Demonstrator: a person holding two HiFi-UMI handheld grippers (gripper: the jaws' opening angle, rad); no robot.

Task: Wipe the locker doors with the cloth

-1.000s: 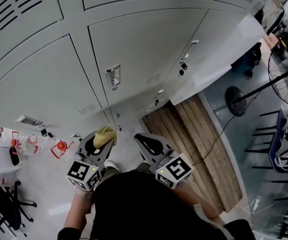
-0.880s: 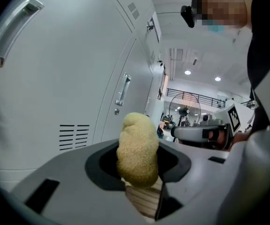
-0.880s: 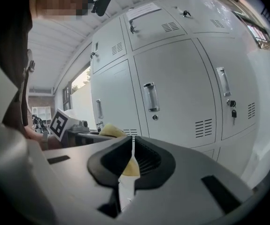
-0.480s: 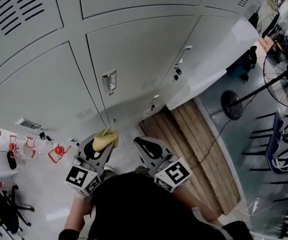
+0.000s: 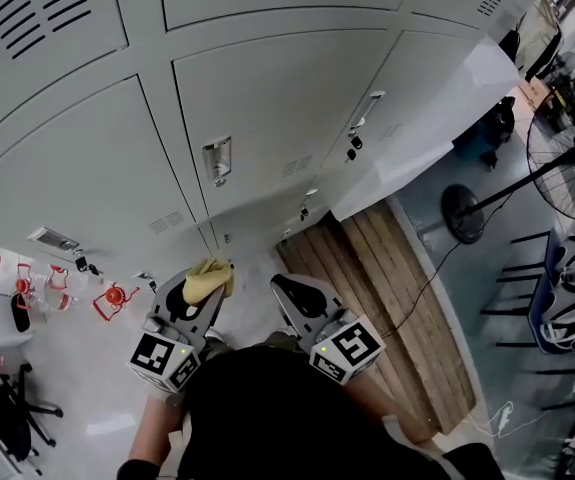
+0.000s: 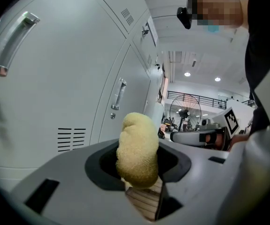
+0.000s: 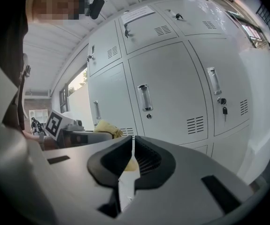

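Observation:
Grey locker doors [image 5: 257,98] fill the upper head view, each with a recessed handle [image 5: 216,158] and vent slots. My left gripper [image 5: 203,290] is shut on a bunched yellow cloth [image 5: 208,278], held low, a little short of the lockers' base. In the left gripper view the cloth [image 6: 137,150] bulges up from between the jaws, with a locker door [image 6: 55,78] on the left. My right gripper [image 5: 289,292] sits beside the left one, shut and empty. The right gripper view has its jaws [image 7: 132,159] closed together, the lockers [image 7: 172,93] ahead and the cloth [image 7: 107,127] at the left.
A wooden pallet [image 5: 387,308] lies on the floor at the lockers' right end, crossed by a cable. A standing fan [image 5: 567,138] and dark chairs [image 5: 567,298] are at the far right. Red-and-white items [image 5: 57,293] and an office chair [image 5: 2,408] stand at the left.
The head view has shifted slightly, so the lockers sit a little differently in frame. Both grippers stay low and close together, the left still holding the cloth.

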